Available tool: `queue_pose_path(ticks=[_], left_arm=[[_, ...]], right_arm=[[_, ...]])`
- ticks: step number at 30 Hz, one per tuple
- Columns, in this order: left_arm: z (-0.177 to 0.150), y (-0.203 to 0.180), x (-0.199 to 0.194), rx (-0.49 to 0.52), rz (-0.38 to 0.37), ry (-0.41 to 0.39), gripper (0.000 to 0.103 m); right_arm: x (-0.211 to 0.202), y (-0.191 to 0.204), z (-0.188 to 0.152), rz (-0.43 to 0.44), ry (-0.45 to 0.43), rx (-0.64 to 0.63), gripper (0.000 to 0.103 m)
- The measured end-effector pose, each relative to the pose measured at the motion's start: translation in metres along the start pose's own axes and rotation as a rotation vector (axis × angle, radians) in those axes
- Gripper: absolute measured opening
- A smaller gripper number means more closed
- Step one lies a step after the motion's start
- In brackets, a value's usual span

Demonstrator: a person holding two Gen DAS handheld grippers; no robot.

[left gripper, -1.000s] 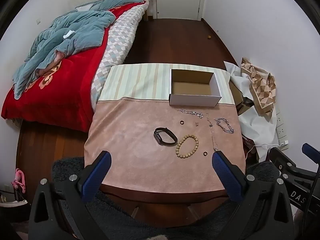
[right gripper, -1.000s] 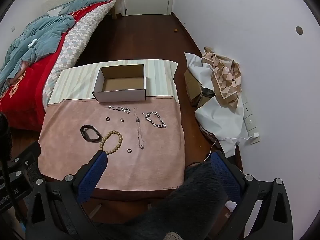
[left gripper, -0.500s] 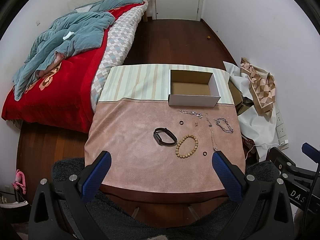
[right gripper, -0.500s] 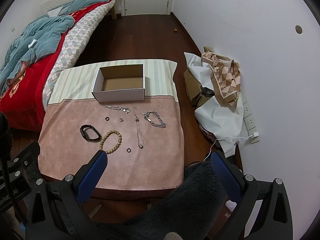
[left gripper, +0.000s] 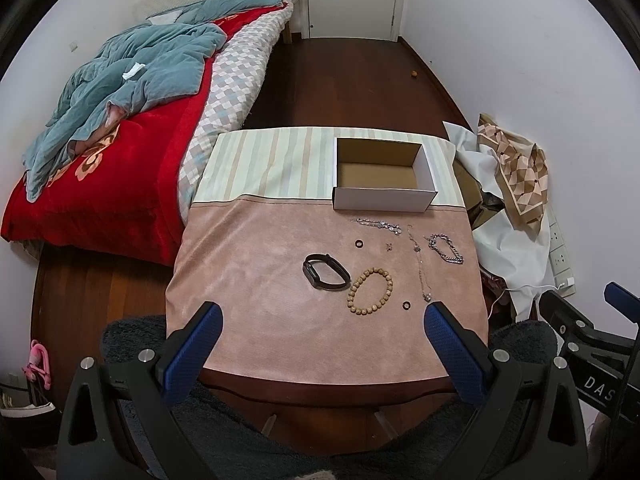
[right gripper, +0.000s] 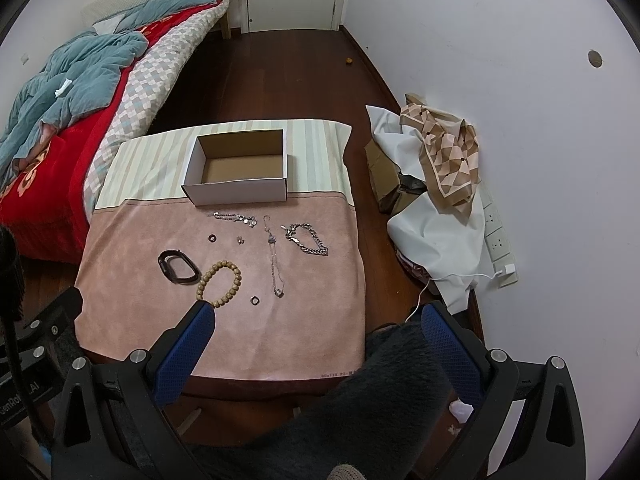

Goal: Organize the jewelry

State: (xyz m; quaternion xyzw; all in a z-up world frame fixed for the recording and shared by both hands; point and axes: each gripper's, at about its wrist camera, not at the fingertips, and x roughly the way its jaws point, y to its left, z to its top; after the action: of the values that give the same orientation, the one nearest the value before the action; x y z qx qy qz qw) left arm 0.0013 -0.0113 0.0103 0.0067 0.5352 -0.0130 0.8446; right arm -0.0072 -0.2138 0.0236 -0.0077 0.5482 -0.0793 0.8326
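**Both grippers wide, empty, held back from desk**

Left gripper (left gripper: 320, 320) and right gripper (right gripper: 316, 320) hang at the near desk (left gripper: 256, 320) edge, jaws spread, holding nothing; likely staged for a first pick. The open box (left gripper: 382, 200) sits at the far side, mouth up, empty, ready to receive. Jewelry lies spread apart in front of it: black band (left gripper: 326, 272), bead bracelet (left gripper: 370, 291), chain bracelet (left gripper: 446, 249), thin necklace (left gripper: 420, 264), small rings (left gripper: 406, 305).
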Motion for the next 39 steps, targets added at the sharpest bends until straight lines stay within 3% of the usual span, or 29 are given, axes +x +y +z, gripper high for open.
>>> queue_pose_path(ticks=[39], left_arm=[[-0.001, -0.0008, -0.0013, 0.001, -0.003, -0.007, 0.103]], right_arm=[[-0.0041, 0.0011, -0.0001, 0.0, -0.008, -0.003, 0.103]])
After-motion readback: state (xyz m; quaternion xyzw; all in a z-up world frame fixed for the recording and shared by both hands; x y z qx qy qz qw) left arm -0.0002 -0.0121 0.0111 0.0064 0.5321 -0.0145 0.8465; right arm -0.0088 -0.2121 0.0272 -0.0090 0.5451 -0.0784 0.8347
